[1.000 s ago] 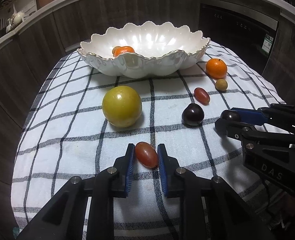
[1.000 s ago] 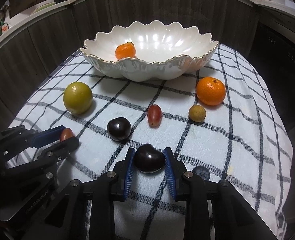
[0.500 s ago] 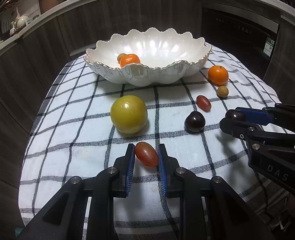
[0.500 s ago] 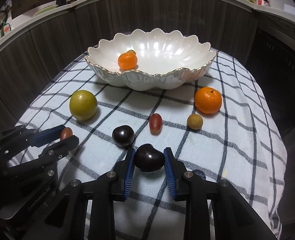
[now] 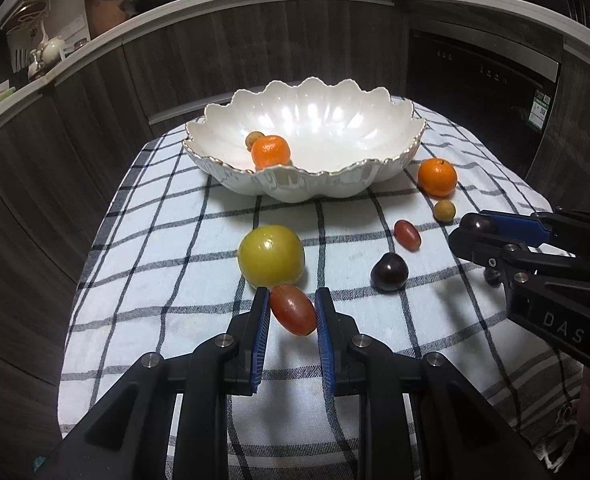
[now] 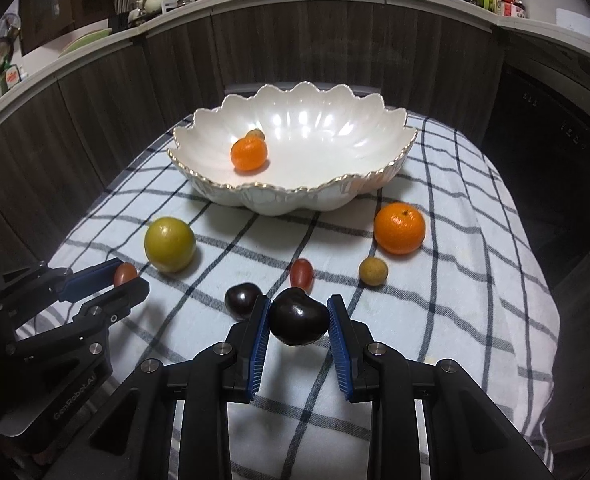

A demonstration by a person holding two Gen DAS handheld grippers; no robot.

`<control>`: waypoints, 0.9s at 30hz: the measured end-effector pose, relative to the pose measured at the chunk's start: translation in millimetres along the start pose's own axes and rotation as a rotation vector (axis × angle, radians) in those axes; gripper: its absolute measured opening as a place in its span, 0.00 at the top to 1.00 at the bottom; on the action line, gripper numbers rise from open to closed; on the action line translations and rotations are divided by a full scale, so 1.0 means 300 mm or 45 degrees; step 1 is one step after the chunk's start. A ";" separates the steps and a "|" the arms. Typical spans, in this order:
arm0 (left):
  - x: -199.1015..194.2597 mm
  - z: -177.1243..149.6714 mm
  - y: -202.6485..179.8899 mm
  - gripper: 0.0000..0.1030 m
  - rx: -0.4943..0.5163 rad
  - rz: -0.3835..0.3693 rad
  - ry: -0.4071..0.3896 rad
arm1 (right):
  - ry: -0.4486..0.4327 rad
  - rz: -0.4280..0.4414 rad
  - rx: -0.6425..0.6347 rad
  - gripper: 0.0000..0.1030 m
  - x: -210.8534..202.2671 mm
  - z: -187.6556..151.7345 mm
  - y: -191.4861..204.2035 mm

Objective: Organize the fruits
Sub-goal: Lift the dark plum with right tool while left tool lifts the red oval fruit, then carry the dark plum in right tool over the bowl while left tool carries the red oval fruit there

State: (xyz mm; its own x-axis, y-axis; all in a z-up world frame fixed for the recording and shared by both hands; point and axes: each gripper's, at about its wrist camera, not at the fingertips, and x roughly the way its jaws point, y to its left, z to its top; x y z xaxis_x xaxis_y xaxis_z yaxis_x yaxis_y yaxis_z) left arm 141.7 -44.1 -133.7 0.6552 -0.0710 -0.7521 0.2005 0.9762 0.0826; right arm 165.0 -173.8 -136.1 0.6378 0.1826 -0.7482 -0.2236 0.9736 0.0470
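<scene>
Checked cloth, loose fruit before bowl

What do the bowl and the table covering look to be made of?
Bowl: likely glazed ceramic or porcelain; glossy white with light reflections, scalloped rim edged in gold. Cloth: woven fabric, probably cotton, matte; white with dark check lines, and it wrinkles and drapes over the table edge.
</scene>
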 end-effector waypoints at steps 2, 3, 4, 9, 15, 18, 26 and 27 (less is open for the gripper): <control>-0.006 0.008 0.001 0.77 -0.004 -0.004 -0.003 | -0.006 -0.002 0.001 0.71 -0.008 0.007 -0.001; -0.009 0.012 0.002 0.77 -0.005 -0.004 -0.004 | -0.010 -0.004 0.000 0.71 -0.012 0.013 -0.001; -0.011 0.016 0.002 0.77 -0.008 -0.005 -0.005 | -0.012 -0.004 -0.001 0.71 -0.014 0.015 -0.002; -0.020 0.038 0.021 0.77 -0.037 -0.007 -0.001 | -0.025 -0.011 -0.009 0.71 -0.024 0.042 -0.001; -0.033 0.071 0.040 0.77 -0.066 -0.011 -0.010 | -0.053 -0.009 -0.011 0.71 -0.043 0.090 -0.005; -0.040 0.090 0.046 0.77 -0.072 -0.011 -0.021 | -0.064 -0.007 -0.010 0.71 -0.053 0.116 -0.007; -0.047 0.155 0.063 0.77 -0.080 -0.010 -0.039 | -0.092 -0.012 -0.001 0.71 -0.072 0.178 -0.023; -0.048 0.160 0.063 0.77 -0.078 -0.009 -0.040 | -0.094 -0.010 0.001 0.71 -0.072 0.184 -0.026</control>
State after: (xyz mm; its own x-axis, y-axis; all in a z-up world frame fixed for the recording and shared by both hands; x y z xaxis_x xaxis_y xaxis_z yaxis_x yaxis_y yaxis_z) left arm 171.0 -34.5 -89.8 0.6769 -0.0832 -0.7314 0.1605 0.9864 0.0363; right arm 193.6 -177.9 -83.8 0.6922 0.1842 -0.6978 -0.2175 0.9752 0.0416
